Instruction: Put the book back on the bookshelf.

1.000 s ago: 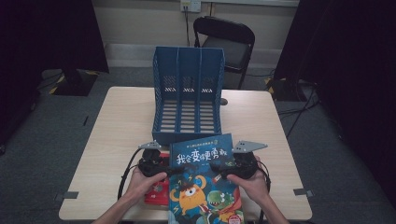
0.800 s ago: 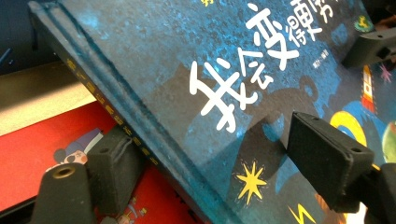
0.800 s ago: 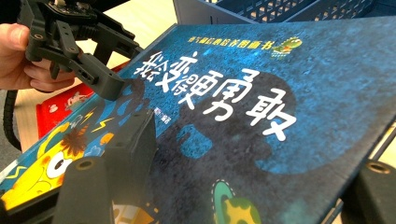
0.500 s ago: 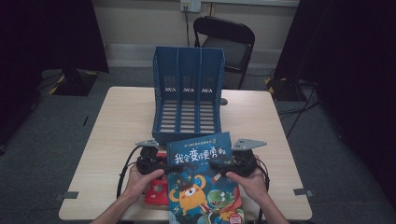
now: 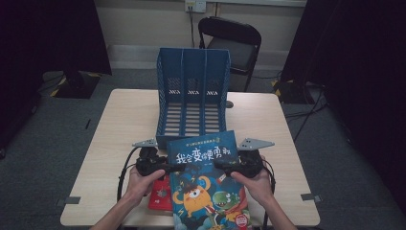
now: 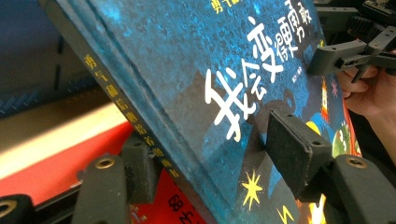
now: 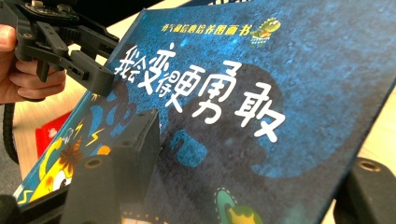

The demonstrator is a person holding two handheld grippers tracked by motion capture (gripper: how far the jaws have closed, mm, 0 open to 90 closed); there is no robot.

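**Picture book clamped at both side edges, raised in front of the file rack**

A blue picture book (image 5: 207,177) with white Chinese title lettering and cartoon monsters on its cover is held over the near half of a light wooden table (image 5: 124,124). Its far edge is lifted and lies just before the open front of a blue three-slot file rack (image 5: 193,96), while its near edge reaches past the table's front.

The left gripper (image 5: 165,166) is applied to the book's left edge. In the left gripper view the book's (image 6: 187,79) spine, printed with yellow characters, is seen between the two black jaws: one pad lies against the cover beside the title and the other sits under the spine. These jaws have just been closing on the book, and it is taken as gripped.

The right gripper (image 5: 225,165) is set on the opposite edge. In the right gripper view one pad is pressed onto the cover (image 7: 243,107) below the title, and the other jaw stands at the book's outer edge; these jaws too have just been closing around the book. The left gripper (image 7: 100,77) is seen there at the far edge, held in a hand (image 7: 28,77).

A red book (image 5: 160,194) lies flat on the table, partly under the blue one. A black folding chair (image 5: 232,40) stands behind the table.
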